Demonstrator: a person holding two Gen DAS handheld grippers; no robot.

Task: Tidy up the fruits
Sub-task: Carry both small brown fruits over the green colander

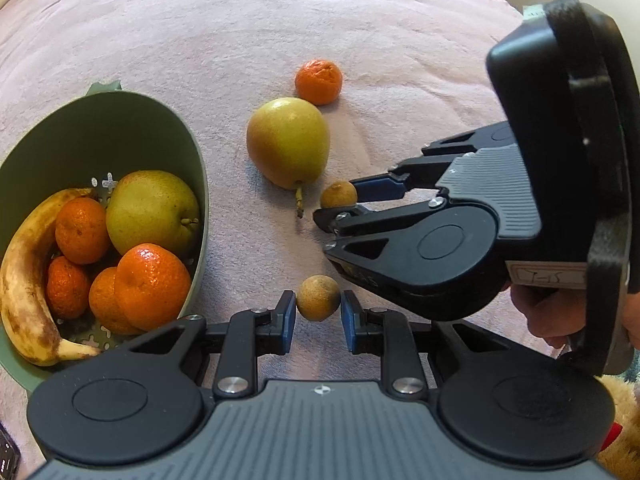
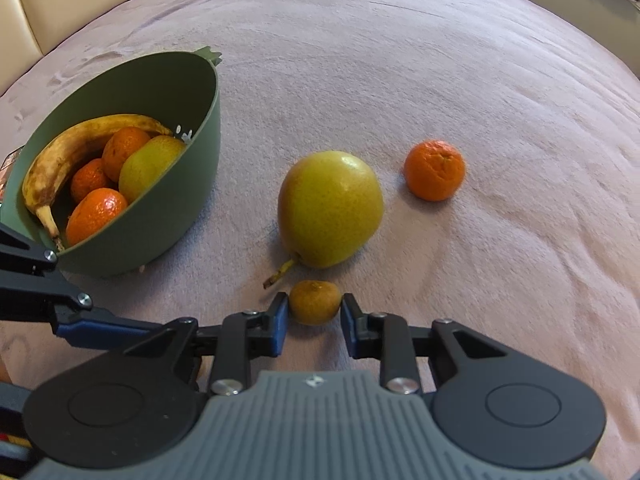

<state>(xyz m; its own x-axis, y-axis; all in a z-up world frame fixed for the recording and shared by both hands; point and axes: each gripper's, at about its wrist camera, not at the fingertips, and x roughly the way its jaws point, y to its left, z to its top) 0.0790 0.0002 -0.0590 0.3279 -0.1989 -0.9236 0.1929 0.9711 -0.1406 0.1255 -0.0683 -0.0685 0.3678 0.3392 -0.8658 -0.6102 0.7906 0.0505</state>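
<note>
Fruits lie partly sorted: the green bowl (image 1: 188, 152) already carries a banana (image 1: 24, 280), a pear and several mandarins, while a second pear (image 1: 288, 142), one mandarin (image 1: 319, 81) and two small brown fruits remain on the pink blanket (image 1: 360, 20). My left gripper (image 1: 318, 314) is closed on the nearer small brown fruit (image 1: 318, 298), its blue fingers (image 1: 290, 316) pressing both flanks. My right gripper (image 2: 314, 314) is likewise closed on the other small brown fruit (image 2: 315, 302), which sits just beside the stem of the loose pear (image 2: 330, 208).

These little fruits look light and round, with a dull, slightly rough skin, so I judge they will not slip easily, but they may bruise or crack under a hard squeeze. Holding them across the widest part, as I do now, seems right; a grip nearer the top could let them pop out. The loose pear will be heavier and smoother and wants a hold across its broad belly, not the stem
</note>
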